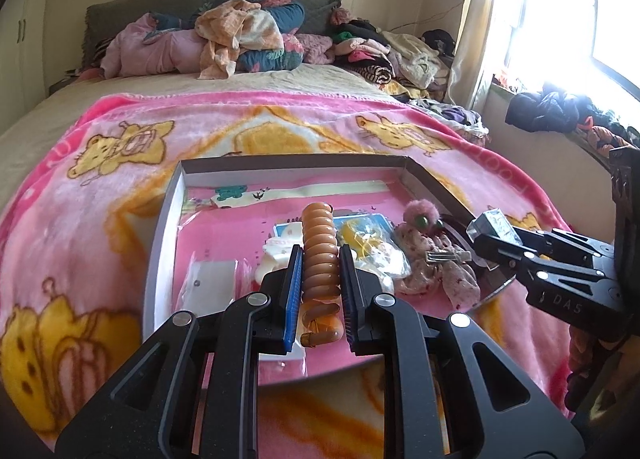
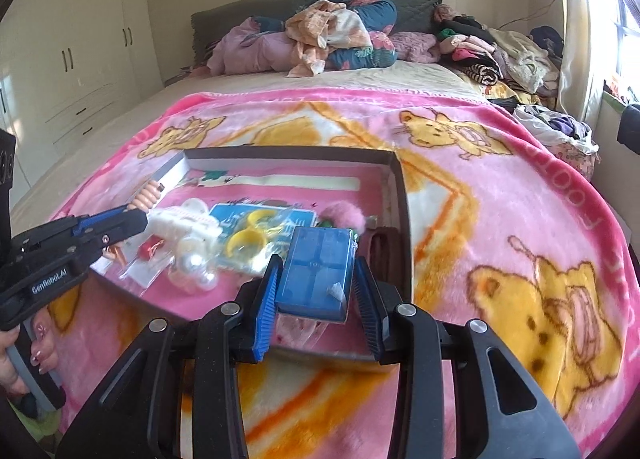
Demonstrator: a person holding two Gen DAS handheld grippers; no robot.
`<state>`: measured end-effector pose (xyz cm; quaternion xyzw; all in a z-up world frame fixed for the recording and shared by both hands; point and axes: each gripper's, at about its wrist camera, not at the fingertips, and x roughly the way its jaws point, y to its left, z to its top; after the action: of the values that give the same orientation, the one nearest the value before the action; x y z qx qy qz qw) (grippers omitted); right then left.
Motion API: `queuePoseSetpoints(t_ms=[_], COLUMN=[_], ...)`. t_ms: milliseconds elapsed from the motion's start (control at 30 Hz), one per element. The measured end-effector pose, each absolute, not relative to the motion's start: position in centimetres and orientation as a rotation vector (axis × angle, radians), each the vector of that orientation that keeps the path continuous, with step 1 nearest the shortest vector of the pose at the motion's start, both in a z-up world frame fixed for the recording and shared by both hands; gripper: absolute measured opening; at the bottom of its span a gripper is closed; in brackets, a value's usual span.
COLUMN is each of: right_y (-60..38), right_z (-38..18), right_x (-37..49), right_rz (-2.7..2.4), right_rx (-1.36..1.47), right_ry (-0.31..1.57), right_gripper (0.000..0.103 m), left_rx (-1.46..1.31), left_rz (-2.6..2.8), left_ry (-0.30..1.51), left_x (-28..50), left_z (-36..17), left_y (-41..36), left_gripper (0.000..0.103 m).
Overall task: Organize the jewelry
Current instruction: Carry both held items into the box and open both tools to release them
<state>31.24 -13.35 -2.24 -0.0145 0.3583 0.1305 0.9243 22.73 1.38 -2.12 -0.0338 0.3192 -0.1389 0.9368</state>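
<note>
Claws clamped: L [image 1: 320, 259] on coil hair tie [image 1: 319, 247], R [image 2: 316, 279] on blue box [image 2: 316, 271]; tray [image 1: 168, 211] below cluttered.

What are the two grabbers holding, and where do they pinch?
The left gripper pinches an orange-brown spiral hair coil across its middle. The right gripper clamps a small blue plastic box by its two long sides.

Right gripper [image 2: 316, 283] at six o'clock, clamped on a small blue box [image 2: 318, 273], raised over a shallow tray [image 2: 402, 219] on a pink blanket [image 2: 500, 199]. At nine o'clock, left gripper [image 2: 138, 215] gripping an orange spiral hair tie [image 2: 146, 193], with a hand [image 2: 24, 351] at eight o'clock. In the tray: white pearls [image 2: 196, 263], yellow rings [image 2: 246, 241], pink pompom [image 2: 344, 217]. Piled clothes [image 2: 332, 35] at twelve o'clock.
</note>
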Motion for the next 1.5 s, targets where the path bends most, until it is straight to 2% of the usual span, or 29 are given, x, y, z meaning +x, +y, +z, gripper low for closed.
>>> queuePoseSetpoints(t_ms=[600,900,1100,1333,1500], right_y=[-13.3,-13.2,-13.3,-13.7,-14.4], right_z=[-4.5,-4.2,-3.2,-1.3,0.1], right_x=[33.7,32.2,30.7,28.5,26.8], right_rz=[0.285,0.292,0.279,0.262,0.257], right_rx=[0.011,0.023,0.012,0.000,0.004], right_ry=[0.805,0.783,0.744,0.677,0.628], right_gripper=[0.036,0.057,0.066,0.079,0.088], left_rx=[-0.079,-0.076,-0.072,-0.081,-0.092], left_rz=[-0.289,-0.285,-0.275,-0.259,-0.258], left_ry=[0.692,0.685,0.673,0.641,0.616], left_x=[24.3,24.1,23.3,21.5,20.1], left_z=[-3.8,-3.6,-2.9,-1.3,0.0], left_y=[0.9,1.2,1.5,1.8,2.0], left_gripper=[0.012,0.012,0.028,0.051,0.058])
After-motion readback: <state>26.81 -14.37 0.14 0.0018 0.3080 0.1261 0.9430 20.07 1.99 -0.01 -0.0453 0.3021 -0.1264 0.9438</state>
